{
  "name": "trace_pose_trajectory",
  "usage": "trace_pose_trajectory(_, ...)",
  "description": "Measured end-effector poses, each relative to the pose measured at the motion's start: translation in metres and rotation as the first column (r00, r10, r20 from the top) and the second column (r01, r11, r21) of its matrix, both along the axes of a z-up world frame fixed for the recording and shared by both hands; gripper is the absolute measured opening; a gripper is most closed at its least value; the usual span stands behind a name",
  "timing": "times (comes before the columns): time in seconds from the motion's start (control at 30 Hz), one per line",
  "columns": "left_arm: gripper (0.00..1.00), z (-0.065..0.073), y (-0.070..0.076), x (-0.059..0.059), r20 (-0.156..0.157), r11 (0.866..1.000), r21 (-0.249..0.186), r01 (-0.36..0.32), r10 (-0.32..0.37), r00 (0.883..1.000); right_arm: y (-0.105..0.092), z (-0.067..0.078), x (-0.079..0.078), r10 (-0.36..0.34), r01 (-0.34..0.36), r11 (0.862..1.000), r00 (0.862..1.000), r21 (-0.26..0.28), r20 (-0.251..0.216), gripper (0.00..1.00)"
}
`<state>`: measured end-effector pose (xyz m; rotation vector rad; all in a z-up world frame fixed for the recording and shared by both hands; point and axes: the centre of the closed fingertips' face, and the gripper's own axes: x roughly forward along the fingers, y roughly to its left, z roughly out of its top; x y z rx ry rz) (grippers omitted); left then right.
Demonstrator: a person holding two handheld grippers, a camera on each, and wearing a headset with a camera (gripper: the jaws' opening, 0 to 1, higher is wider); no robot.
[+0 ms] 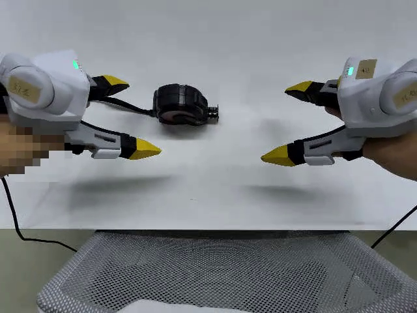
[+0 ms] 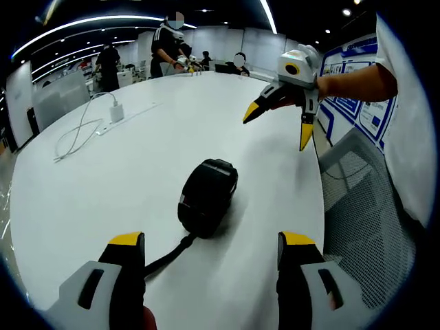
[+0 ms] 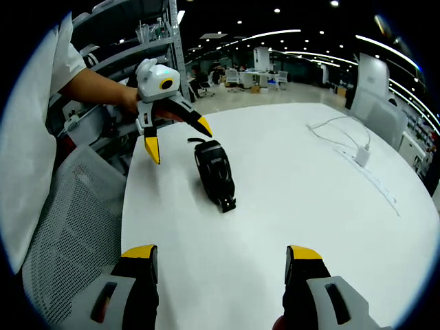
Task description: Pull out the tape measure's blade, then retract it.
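Head view: left tool (image 1: 140, 116) and right tool (image 1: 278, 123), both released, flank the tape measure (image 1: 182, 104); mesh chair (image 1: 215, 274) nearer the person.

So the tape measure (image 1: 182, 104) sits on the table (image 1: 215, 189), left of the middle, just in front of the left gripper (image 1: 140, 116). The right gripper (image 1: 277, 123) is well apart on the opposite side, facing it. A mesh chair (image 1: 215, 274) sits at the table's near edge, and a charger (image 2: 115, 111) lies farther across the top.
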<state>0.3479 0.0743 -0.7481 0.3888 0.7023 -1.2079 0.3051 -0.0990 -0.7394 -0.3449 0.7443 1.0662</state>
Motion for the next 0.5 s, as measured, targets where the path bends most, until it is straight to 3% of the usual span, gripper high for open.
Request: trace_pose_trajectory(0.5,0.60,-0.012,-0.010,0.011,0.028,0.996,0.049,0.072,-0.073,0.997,0.005,-0.010,0.002,0.037,-0.037,0.999,0.999,-0.010,-0.021,0.69)
